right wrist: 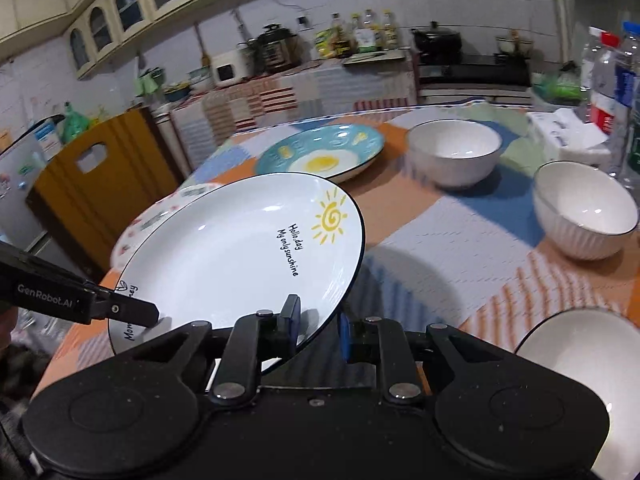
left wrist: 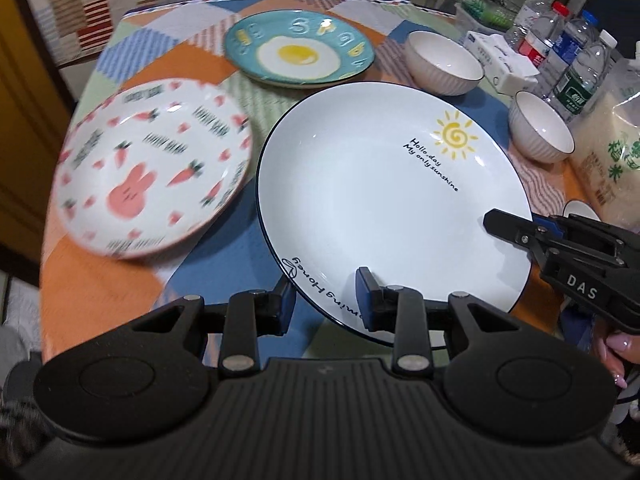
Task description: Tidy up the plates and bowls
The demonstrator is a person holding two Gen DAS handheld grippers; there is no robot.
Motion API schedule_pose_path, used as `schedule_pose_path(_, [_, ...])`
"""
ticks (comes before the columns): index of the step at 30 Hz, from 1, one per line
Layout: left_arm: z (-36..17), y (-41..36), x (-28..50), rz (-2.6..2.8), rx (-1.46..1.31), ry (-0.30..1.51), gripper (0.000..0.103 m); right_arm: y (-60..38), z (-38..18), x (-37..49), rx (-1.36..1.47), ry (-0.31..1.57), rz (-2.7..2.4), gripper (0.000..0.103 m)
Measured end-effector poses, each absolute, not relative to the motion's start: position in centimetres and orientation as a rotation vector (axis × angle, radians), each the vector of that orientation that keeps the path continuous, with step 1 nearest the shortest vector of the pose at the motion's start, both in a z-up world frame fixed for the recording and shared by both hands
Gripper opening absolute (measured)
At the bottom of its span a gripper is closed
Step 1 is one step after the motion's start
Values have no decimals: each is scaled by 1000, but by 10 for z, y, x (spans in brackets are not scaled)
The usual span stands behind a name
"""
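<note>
Bowls and bottles crowd the table's right side.

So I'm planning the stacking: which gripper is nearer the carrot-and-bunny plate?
Left. The left gripper holds the sun plate at its near rim, beside the bunny plate; the right gripper grips its opposite rim.

A patchwork tablecloth covers the table; 5 or so water bottles (caps red, blue, white) stand beside a tissue pack and rice bag.

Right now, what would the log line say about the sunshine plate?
sun plate: lifted, tilted | left gripper: shut on rim | right gripper: shut on rim | bunny plate: on table beside it
</note>
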State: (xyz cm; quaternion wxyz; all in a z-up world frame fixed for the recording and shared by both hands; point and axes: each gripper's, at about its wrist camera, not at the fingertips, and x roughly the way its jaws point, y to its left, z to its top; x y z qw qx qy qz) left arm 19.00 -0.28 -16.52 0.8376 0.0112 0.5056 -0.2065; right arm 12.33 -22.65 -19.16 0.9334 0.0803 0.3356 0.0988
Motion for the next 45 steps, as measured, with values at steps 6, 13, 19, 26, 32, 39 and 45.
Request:
schedule_pose_path(6, [-180,-23,215,-493,-6,1093,30,-239,-197,145,142,721,121,24])
schedule_pose_path(13, [-200,-36,227,-490,-45,1151,30,-247,-204,161,94,815,90,24])
schedule_pose_path(19, [-205,-42,226,-463,-31,1184,30,-245,-208,170,89,909,56,25])
schedule_pose_path(26, [-185,-32,219,-413,-43,1199,30,-248,-186,161,-11,905,4,39])
schedule_pose_path(32, [-157,-14,207,-382,-31,1183,37,-243,-147,137,-16,845,78,48])
schedule_pose_path(39, [-132,1,185,-342,2,1149,44,-212,-117,114,-79,777,172,58])
schedule_pose_path(45, [-106,17,168,-341,13,1119,56,-187,-93,104,-59,746,236,69])
